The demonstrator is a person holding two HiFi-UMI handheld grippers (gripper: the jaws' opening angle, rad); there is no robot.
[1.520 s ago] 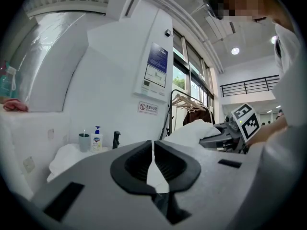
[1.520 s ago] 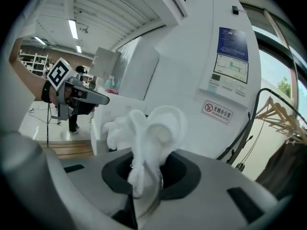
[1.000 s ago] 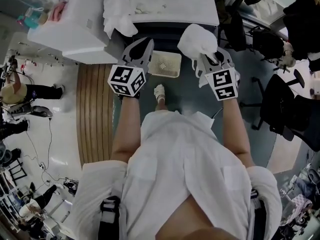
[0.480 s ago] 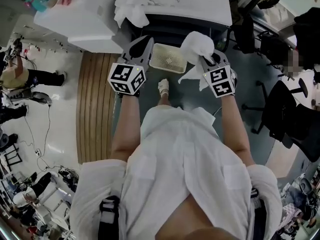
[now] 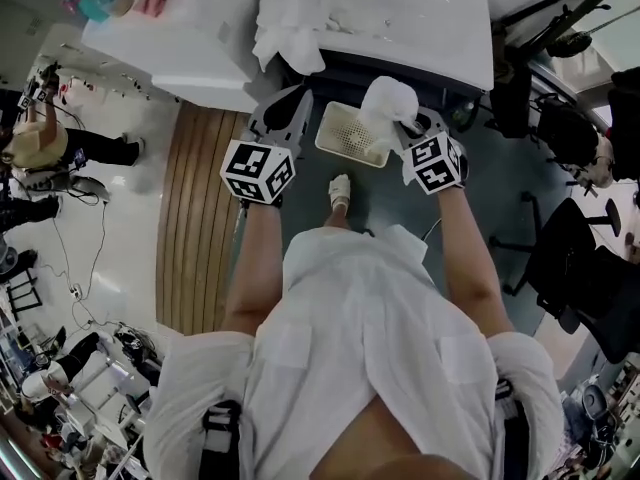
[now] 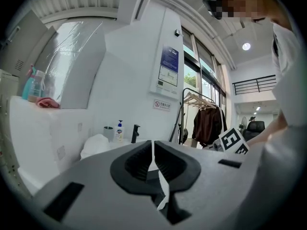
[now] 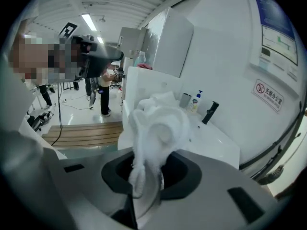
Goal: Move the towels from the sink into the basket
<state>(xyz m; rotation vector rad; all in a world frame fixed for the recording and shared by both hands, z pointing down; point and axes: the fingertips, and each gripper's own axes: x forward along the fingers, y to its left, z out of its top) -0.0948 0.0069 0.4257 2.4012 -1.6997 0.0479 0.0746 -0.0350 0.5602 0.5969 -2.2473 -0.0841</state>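
While both bare forearms reach straight forward from the person's white sleeves, the right gripper is clamped on a crumpled white cloth towel, which bulges out past its jaws. From the head view, that towel sits over the right end of the cream perforated plastic basket. The basket stands on the grey floor just in front of the white rectangular sink. Whether the cloth touches the basket cannot be told. The right gripper view shows the towel pinched between the pads, its bunched end rising before the sink's surface. The left gripper is held beside the basket's left end, its jaws together with nothing between them. A heap of white towels drapes over the sink's left edge.
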